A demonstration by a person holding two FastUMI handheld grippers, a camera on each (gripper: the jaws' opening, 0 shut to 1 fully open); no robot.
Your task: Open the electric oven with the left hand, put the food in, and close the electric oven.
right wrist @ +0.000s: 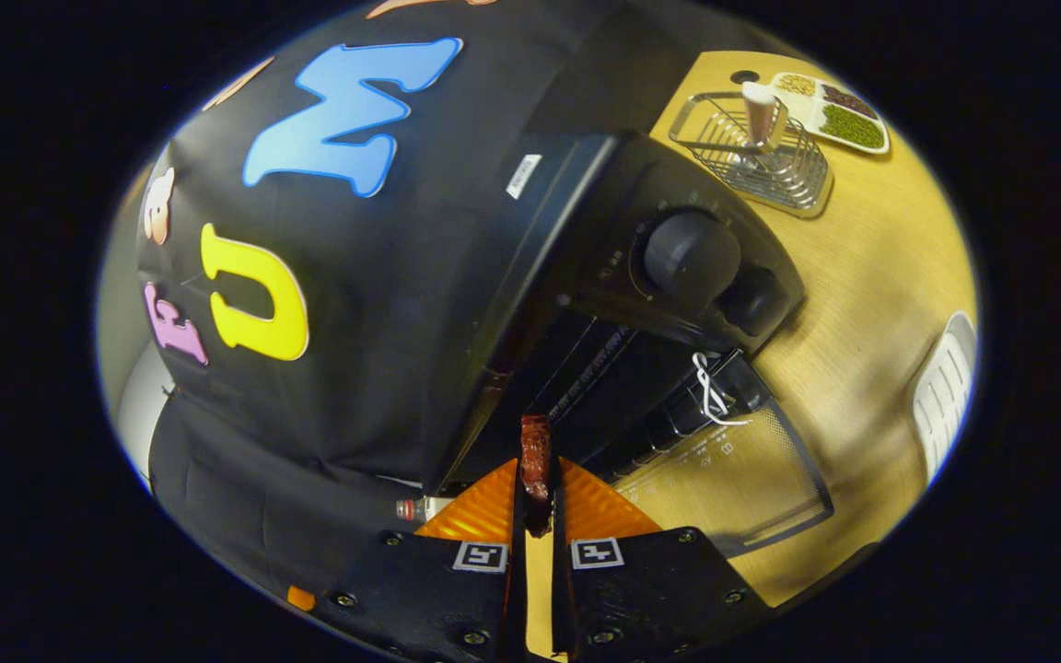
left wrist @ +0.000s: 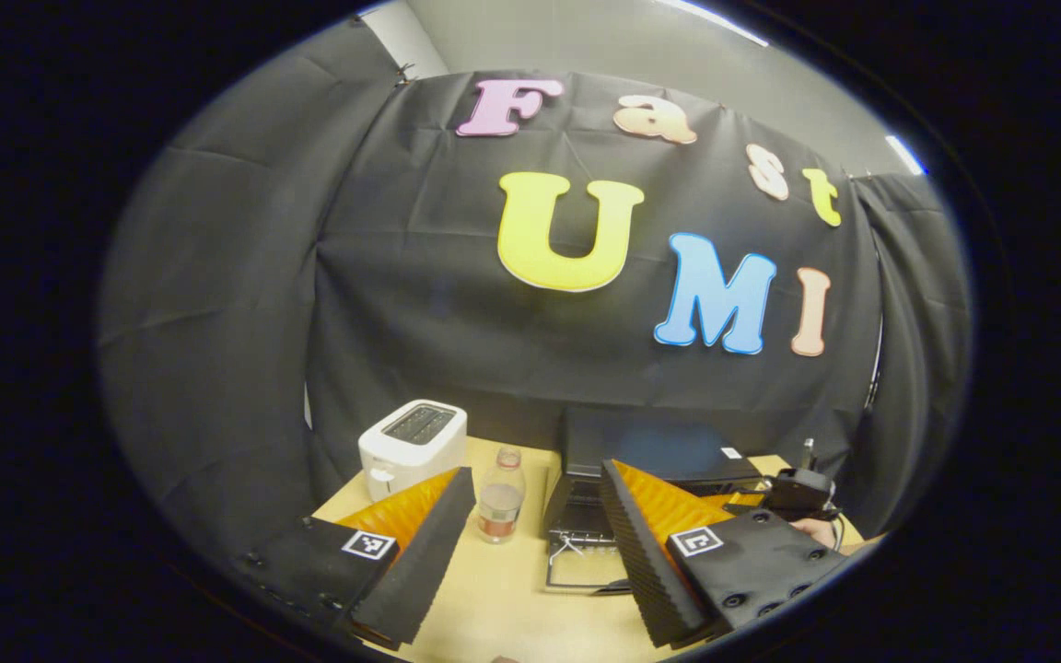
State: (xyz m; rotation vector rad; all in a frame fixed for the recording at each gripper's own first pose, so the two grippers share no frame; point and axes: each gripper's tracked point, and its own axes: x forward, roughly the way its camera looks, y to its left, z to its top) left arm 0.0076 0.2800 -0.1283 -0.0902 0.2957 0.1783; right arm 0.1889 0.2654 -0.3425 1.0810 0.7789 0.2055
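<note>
Your own right finger [left wrist: 650, 552] covers part of the oven [left wrist: 650, 451] and its dropped door [left wrist: 581, 575] in the left gripper view, while in the right gripper view the oven's dark cavity [right wrist: 604, 378] hides its inside and the food [right wrist: 535, 460] stays too blurred to identify.
</note>
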